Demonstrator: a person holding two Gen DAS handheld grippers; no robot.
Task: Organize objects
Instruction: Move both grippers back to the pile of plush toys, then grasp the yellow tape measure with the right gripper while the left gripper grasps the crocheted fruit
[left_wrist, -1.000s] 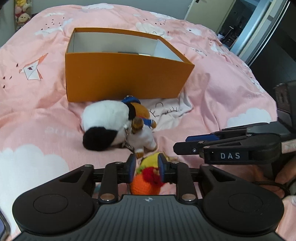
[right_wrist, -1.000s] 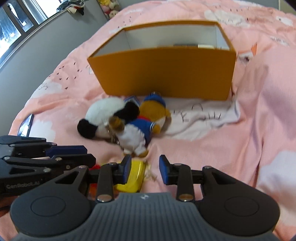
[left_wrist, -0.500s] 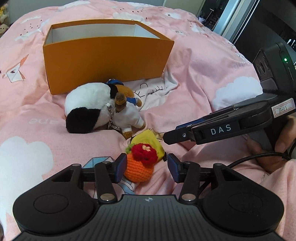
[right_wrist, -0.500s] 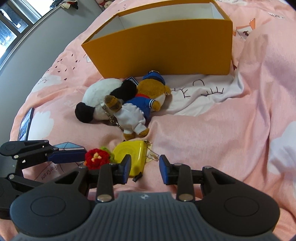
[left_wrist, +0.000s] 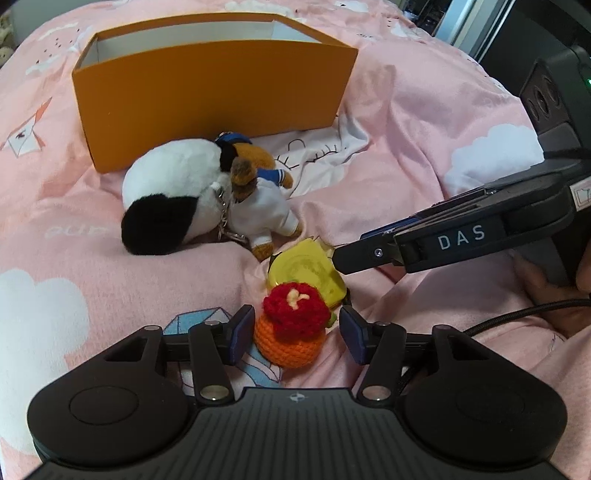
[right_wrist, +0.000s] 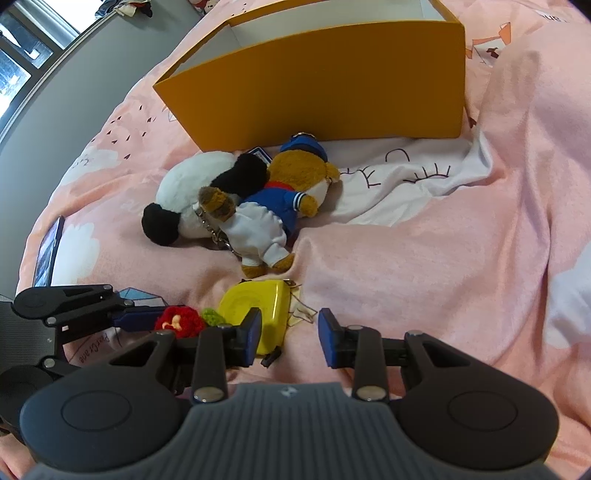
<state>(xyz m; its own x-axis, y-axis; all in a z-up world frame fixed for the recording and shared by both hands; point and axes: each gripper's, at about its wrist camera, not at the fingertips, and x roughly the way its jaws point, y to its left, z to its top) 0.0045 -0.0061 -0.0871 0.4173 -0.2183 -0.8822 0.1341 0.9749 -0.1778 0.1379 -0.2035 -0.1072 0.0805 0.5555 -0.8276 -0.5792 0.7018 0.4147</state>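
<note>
Both grippers spread, holding nothing. Left gripper (left_wrist: 296, 338) straddles crochet toy (left_wrist: 290, 332), pads clear of it. Right gripper (right_wrist: 290, 338): left finger (right_wrist: 251, 341) against yellow tape measure (right_wrist: 258, 310). Tape measure touches toy; plush pair (right_wrist: 236, 206) beyond, before orange box (right_wrist: 325, 85).

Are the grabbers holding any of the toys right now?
No. The left gripper is open around the crochet toy, not squeezing it. The right gripper is open beside the yellow tape measure.
</note>
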